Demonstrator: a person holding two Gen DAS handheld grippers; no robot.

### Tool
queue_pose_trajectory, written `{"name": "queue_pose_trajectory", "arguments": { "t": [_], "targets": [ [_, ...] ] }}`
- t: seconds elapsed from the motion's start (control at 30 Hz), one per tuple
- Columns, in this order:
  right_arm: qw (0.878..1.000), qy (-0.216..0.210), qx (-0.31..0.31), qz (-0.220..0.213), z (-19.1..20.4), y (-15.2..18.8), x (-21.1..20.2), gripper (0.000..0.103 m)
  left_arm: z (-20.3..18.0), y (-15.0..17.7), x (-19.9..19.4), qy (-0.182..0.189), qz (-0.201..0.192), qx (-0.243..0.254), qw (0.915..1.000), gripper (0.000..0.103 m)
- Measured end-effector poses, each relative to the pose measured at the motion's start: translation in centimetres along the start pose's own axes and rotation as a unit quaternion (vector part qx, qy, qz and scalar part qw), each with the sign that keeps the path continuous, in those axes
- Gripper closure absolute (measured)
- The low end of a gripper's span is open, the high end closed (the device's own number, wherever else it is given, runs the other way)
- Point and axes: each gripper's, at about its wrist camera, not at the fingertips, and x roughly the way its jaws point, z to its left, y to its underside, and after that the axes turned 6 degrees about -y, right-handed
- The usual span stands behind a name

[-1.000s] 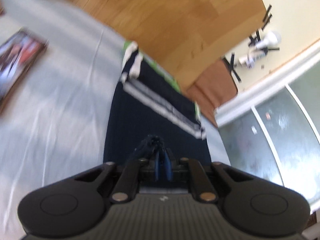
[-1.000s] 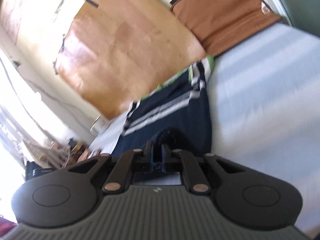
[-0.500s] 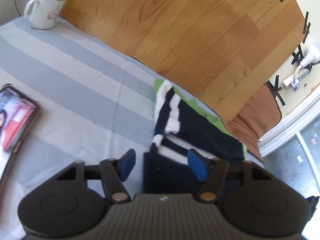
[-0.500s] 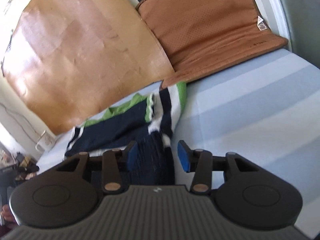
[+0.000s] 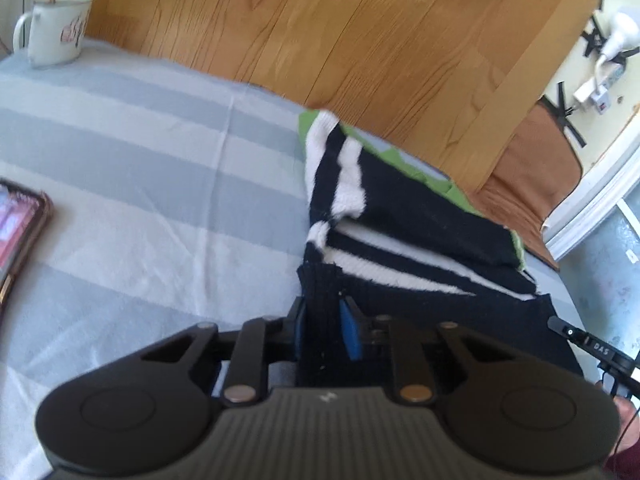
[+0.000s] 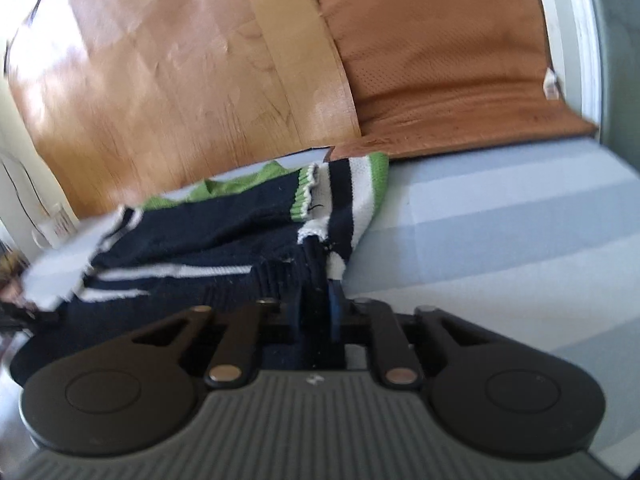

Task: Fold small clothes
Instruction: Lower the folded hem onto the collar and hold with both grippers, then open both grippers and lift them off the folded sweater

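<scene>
Claws just re-closed: left claw (image 5: pixel 325 334) and right claw (image 6: pixel 316 312) each pinch the sweater (image 5: pixel 400 216) hem, lower centre. Half a second ago both gaped, so this is a regrip for the next fold.

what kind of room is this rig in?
Probably a bedroom or a similar room at home: the sweater lies on a striped sheet like a made bed, a wood-look board leans behind it, and a mug and a brown cushion sit nearby.
</scene>
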Motion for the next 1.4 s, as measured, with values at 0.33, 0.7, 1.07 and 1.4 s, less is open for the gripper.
{"name": "queue_pose_trajectory", "arguments": {
  "t": [0.33, 0.7, 1.07, 1.4],
  "targets": [
    [0.995, 0.061, -0.027, -0.075, 1.4, -0.1, -1.2, 0.091, -4.4, -2.3, 0.3, -0.026, -0.068, 0.080, 0.9941, 0.085],
    [0.995, 0.068, 0.016, -0.066, -0.8, 0.3, -2.6, 0.056, -2.3, -0.2, -0.6, -0.071, -0.054, 0.076, 0.9931, 0.049],
    [0.957, -0.082, 0.277, -0.007, -5.3, 6.1, -7.6, 0.046, 0.4, 3.3, -3.6, 0.074, 0.064, -0.059, 0.9935, 0.021],
    [0.942, -0.105, 0.318, -0.004, -2.7, 7.2, -6.7, 0.046, -0.7, 3.2, -1.7, 0.043, 0.039, -0.097, 0.9936, 0.029]
  ]
}}
